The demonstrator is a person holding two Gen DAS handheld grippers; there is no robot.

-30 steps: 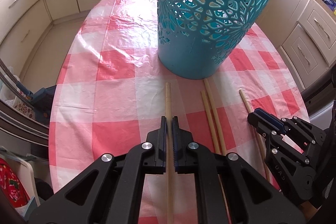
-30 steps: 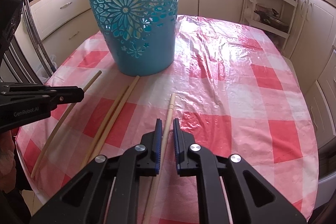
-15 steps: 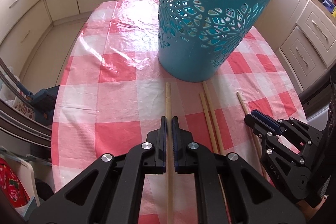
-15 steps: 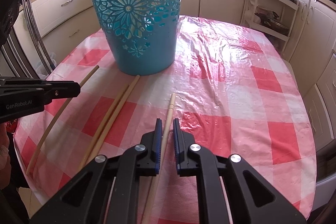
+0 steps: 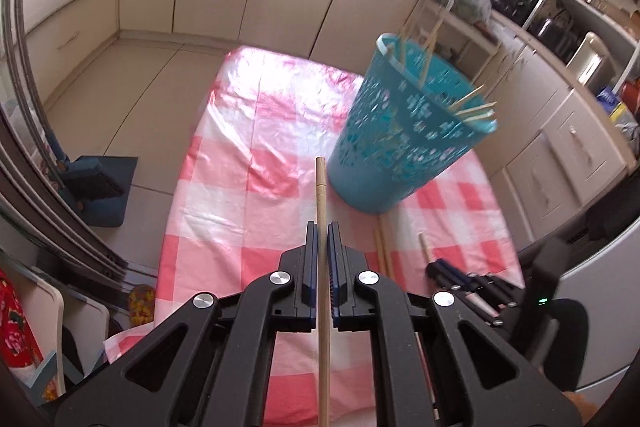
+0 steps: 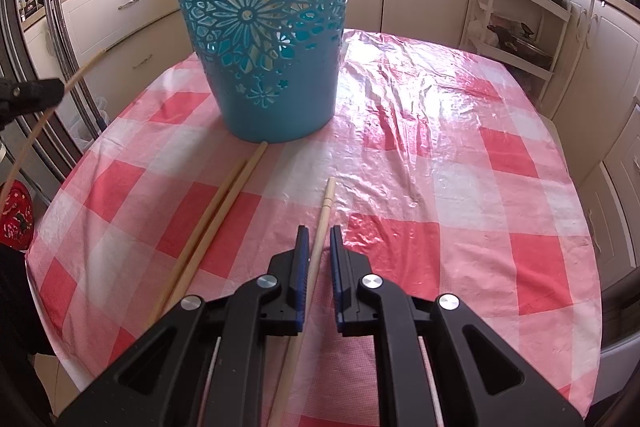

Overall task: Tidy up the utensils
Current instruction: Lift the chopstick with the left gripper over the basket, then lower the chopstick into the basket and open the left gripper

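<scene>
Through the left wrist camera, my left gripper (image 5: 322, 259) is clamped tight on a chopstick (image 5: 321, 227), which runs straight out between the jaws and hangs clear above the checked tablecloth (image 5: 240, 187). The teal basket (image 5: 408, 151) stands ahead and to the right, its open mouth already bristling with sticks. To drop this one in cleanly, I judge I should carry the tip above the rim, tilt it down into the opening and only then release, so it does not glance off the wall.

Through the right wrist camera, my right gripper (image 6: 319, 259) sits low over the table with its jaws nearly closed around a second chopstick (image 6: 320, 227); a thin gap shows on the right side, so I cannot tell whether it is truly pinched. A pair of chopsticks (image 6: 216, 219) lies just beside it, reaching to the basket's foot.
</scene>
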